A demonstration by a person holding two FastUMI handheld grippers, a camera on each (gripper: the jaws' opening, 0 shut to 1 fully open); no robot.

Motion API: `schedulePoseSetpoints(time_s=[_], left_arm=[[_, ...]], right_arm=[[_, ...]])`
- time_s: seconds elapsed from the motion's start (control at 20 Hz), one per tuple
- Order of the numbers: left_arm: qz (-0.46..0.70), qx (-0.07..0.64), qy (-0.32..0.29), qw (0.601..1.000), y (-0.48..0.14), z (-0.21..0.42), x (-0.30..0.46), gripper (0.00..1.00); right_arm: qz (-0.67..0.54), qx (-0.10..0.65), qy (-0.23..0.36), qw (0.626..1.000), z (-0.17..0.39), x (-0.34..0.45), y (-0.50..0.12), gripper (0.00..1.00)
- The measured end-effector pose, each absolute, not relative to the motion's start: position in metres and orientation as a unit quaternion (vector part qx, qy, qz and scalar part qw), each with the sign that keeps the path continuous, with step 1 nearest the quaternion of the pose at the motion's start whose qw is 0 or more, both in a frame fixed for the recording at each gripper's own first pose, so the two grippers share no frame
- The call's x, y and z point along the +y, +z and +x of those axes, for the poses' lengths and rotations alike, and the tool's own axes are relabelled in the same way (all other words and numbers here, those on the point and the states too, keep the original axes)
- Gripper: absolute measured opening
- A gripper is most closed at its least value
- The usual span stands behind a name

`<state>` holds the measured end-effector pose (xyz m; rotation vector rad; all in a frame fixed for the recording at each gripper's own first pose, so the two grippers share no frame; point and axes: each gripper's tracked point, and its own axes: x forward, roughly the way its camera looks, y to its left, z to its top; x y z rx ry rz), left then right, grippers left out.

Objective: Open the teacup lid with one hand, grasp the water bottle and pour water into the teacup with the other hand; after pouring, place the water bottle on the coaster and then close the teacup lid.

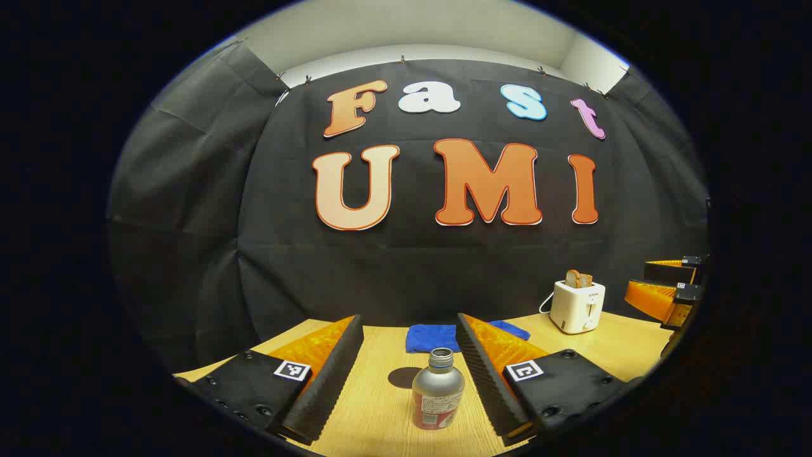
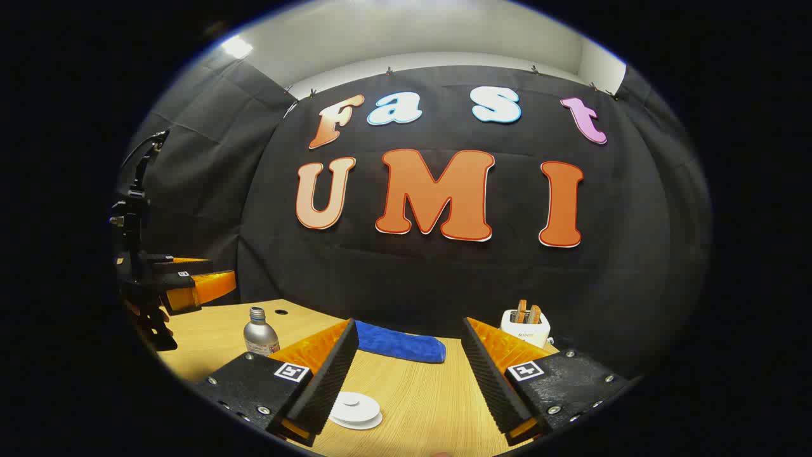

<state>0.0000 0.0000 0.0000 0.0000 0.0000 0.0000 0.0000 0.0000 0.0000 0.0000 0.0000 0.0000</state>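
Black cloth (image 1: 393,266) hangs as the booth's wall behind a pale wooden table (image 1: 380,412), with a strip of white wall above it.

Left gripper view: the left gripper (image 1: 406,374) hovers low over the table, fingers spread wide and grasping nothing. Between them, touching neither, stands the bottle (image 1: 438,390), upright at 6 o'clock. It is a stubby silver metal bottle with rounded shoulders, a short threaded neck with no cap on it, and a red and white label round its lower part. A dark round coaster (image 1: 404,377) lies flat just beside the bottle at its 10 o'clock. A folded blue towel (image 1: 432,336) lies farther back, partly behind the right-hand finger. At 4 o'clock a white toaster (image 1: 577,306) stands with bread in its slot. The right gripper (image 1: 666,289) shows at the 3 o'clock edge; whether it is spread or closed cannot be told from here.

Right gripper view: the right gripper (image 2: 409,374) is likewise released, fingers wide apart with nothing between them. A white round lid (image 2: 355,408) with a small knob lies at 7 o'clock, partly hidden by the left-hand finger. The towel (image 2: 399,343) lies beyond, the toaster (image 2: 525,325) at 4 o'clock. The bottle (image 2: 260,332) stands at 8 o'clock near the left gripper (image 2: 190,282), which juts in from the 9 o'clock edge.
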Motion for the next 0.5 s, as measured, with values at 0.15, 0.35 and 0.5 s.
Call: schedulePoseSetpoints(time_s=[0.15,0.35,0.5], left_arm=[[-0.001,0.001,0.0,1.0,-0.001,-0.001,-0.002,0.98],[-0.001,0.004,-0.001,1.0,-0.005,-0.001,-0.005,0.98],[0.006,0.011,-0.005,1.0,-0.009,-0.001,-0.012,0.96]], right_arm=[[0.002,-0.003,-0.005,1.0,0.001,-0.002,0.001,0.98],[0.002,-0.01,-0.013,1.0,0.002,-0.006,0.006,0.99],[0.006,-0.008,-0.014,1.0,0.002,-0.006,0.005,0.99]])
